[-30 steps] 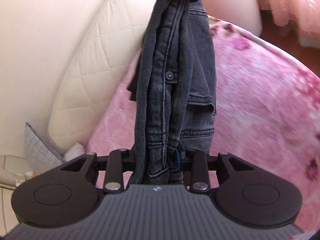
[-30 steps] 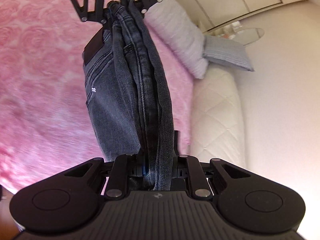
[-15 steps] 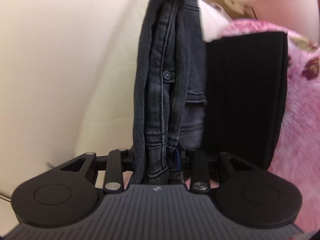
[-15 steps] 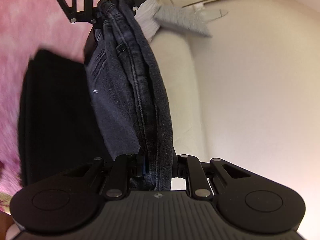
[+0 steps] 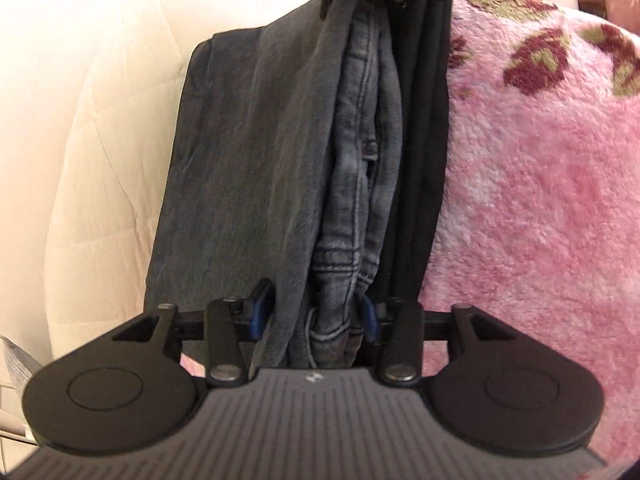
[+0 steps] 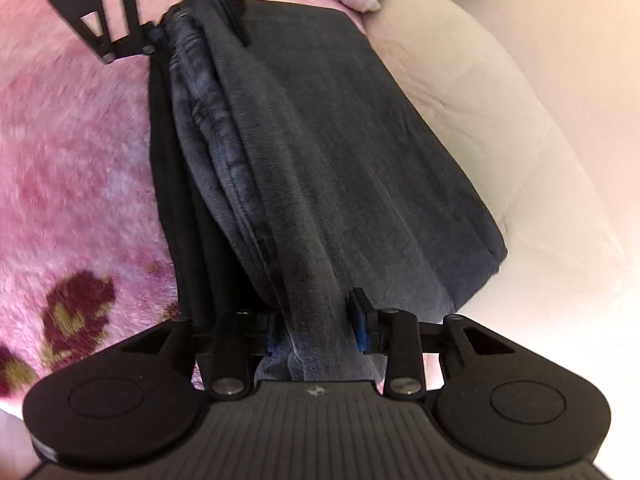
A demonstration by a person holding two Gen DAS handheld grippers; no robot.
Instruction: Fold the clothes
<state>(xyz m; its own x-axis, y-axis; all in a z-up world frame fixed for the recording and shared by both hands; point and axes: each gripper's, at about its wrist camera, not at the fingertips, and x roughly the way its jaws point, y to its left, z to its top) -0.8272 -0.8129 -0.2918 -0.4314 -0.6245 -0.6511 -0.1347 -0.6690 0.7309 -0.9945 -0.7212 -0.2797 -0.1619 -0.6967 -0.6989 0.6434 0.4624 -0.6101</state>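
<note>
Two black grippers, left gripper [image 5: 314,314] and right gripper [image 6: 316,330], face each other, tilted downward. Their jaws have just been opening, partly spread around one folded grey denim jeans [image 5: 352,168] lying on black folded garment [image 5: 420,160] atop pink fleece blanket [image 5: 540,200].

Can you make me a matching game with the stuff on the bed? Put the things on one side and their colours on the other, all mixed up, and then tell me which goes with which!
Things:
1. jeans
2. blanket
3. folded garment under the jeans
4. headboard cushion

Colours:
A. cream white
B. black
C. faded grey-blue
D. fluffy pink with dark red flowers

Right pairs: 1-C, 2-D, 3-B, 4-A
</note>
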